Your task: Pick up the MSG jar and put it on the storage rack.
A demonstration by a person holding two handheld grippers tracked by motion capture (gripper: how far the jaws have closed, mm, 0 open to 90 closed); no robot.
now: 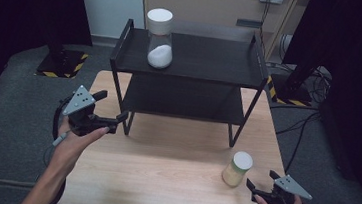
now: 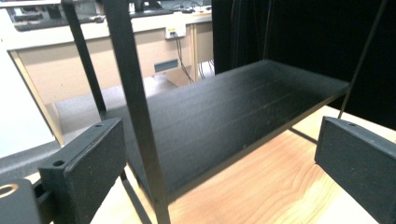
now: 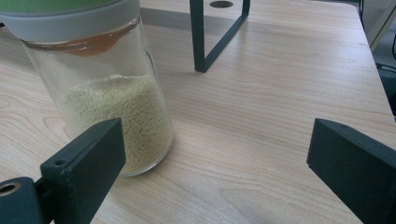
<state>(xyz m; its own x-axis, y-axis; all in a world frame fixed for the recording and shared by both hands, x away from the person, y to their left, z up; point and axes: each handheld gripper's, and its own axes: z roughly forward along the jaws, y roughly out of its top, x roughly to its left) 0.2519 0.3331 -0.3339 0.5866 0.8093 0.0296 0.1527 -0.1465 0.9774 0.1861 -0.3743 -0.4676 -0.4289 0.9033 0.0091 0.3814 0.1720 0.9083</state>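
Observation:
A black two-tier rack (image 1: 188,57) stands at the back of the wooden table (image 1: 162,170). On its top shelf is a glass jar of white powder (image 1: 159,40) with a white lid. A second jar, holding pale yellow grains (image 1: 237,169), stands on the table at the front right. My left gripper (image 1: 112,106) is open beside the rack's front left leg (image 2: 135,93), facing the lower shelf (image 2: 233,116). My right gripper (image 1: 261,181) is open just right of the grain jar (image 3: 112,107), which stands ahead of its left jaw, untouched.
The rack's right foot (image 3: 219,42) rests on the table beyond the grain jar. Bare wood lies between the two hands. The table's right edge (image 3: 378,60) is close to my right gripper. Cables lie on the grey floor (image 1: 308,119) to the right.

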